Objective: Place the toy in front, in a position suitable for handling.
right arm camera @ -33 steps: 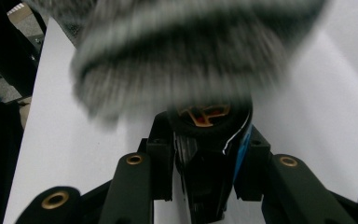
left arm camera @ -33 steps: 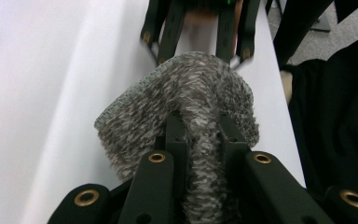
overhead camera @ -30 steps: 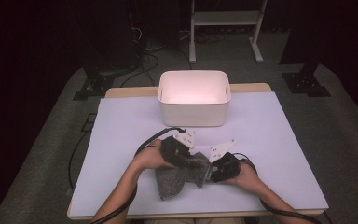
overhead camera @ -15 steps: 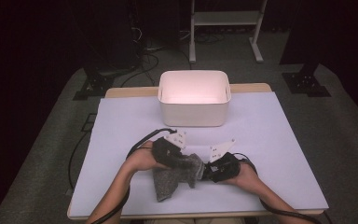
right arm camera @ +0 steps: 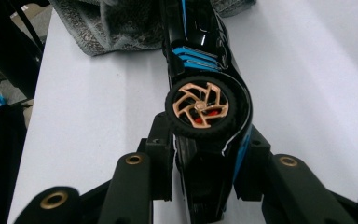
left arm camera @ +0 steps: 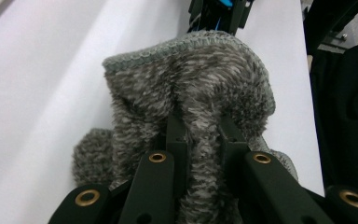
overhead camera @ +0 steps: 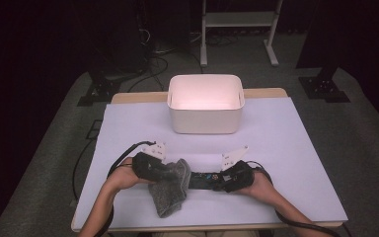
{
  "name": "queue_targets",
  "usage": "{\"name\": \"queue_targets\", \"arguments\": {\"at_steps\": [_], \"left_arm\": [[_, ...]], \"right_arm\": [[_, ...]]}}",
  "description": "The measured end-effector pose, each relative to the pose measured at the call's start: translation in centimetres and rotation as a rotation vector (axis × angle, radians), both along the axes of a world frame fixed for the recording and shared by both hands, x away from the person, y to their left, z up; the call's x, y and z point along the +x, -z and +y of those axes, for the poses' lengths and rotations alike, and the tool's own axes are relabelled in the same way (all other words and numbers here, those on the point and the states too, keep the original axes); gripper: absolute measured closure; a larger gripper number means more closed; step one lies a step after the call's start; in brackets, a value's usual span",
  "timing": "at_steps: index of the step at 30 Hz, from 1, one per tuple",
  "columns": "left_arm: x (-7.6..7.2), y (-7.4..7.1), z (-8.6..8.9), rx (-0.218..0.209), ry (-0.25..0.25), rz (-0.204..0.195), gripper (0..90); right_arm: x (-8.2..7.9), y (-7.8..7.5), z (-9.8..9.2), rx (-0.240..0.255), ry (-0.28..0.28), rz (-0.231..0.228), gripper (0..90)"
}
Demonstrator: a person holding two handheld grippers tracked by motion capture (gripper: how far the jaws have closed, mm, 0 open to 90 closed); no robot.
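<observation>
My right gripper clamps the black-and-blue toy car steady — my left gripper, pinching the fuzzy grey cloth, wipes along the car, pressure light.

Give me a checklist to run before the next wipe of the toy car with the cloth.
1. Left gripper clamped on the grey cloth: ok, the fabric is pinched between its jaws.
2. Right gripper holding the toy car: ok, the jaws sit on both sides of the body by the wheel.
3. Cloth touching the car: ok, in the high view it lies against the car's left end.
4. Car steady on the table: cannot tell whether it rests on it or is lifted slightly.
5. White bin clear of both hands: ok, it stands farther back.
6. Cables clear of the cloth: ok, they trail off behind the hands.
</observation>
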State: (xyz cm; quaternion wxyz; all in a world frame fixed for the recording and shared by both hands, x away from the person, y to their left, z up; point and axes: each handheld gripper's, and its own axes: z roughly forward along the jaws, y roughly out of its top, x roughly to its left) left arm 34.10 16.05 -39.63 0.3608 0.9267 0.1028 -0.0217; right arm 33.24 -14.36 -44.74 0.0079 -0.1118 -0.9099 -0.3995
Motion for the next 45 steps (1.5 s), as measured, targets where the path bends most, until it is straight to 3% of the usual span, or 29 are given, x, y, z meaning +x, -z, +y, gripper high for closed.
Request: {"name": "queue_targets", "arguments": {"at_steps": [3,7,14,21,23,26,27,32,36,38,40,45], "left_arm": [[0.1,0.4,0.0,-0.010,-0.003,0.010,79.0],[0.2,0.6,-0.1,-0.027,-0.007,0.014,79.1],[0.1,0.9,0.0,-0.045,-0.003,0.019,79.0],[0.0,0.7,-0.2,-0.058,0.010,0.020,79.0],[-0.1,0.8,0.0,-0.063,0.014,0.020,79.0],[-0.1,0.8,0.6,-0.081,-0.001,0.018,79.1],[-0.1,0.9,0.9,-0.081,-0.010,0.019,79.1],[0.0,1.2,2.4,-0.080,-0.051,0.035,79.1],[-0.1,-0.1,2.1,-0.097,-0.038,0.012,79.1],[-0.1,-0.8,1.7,-0.077,-0.031,-0.007,79.1],[0.0,-1.2,1.3,-0.086,-0.024,-0.009,79.1],[0.2,-1.7,-0.3,-0.077,0.018,-0.016,79.1]], "right_arm": [[0.2,-0.4,0.2,0.002,-0.004,0.005,58.9],[0.5,-1.6,1.4,-0.032,-0.021,-0.013,52.1],[1.1,-3.2,5.0,-0.161,-0.075,-0.047,50.6],[1.2,-3.0,8.4,-0.286,-0.118,-0.065,53.2],[1.1,-3.1,8.6,-0.299,-0.139,-0.084,55.0],[1.2,-3.2,8.0,-0.260,-0.133,-0.080,55.7],[1.3,-3.2,7.7,-0.237,-0.122,-0.057,55.8],[1.5,-3.9,6.4,-0.078,-0.080,-0.030,55.7],[1.5,-3.9,6.5,0.017,-0.068,-0.046,55.6],[1.4,-3.8,6.5,0.051,-0.061,-0.064,55.6],[1.5,-3.6,6.1,0.079,-0.058,-0.057,55.7],[1.1,-3.2,4.6,0.104,-0.041,-0.057,55.6]]}}
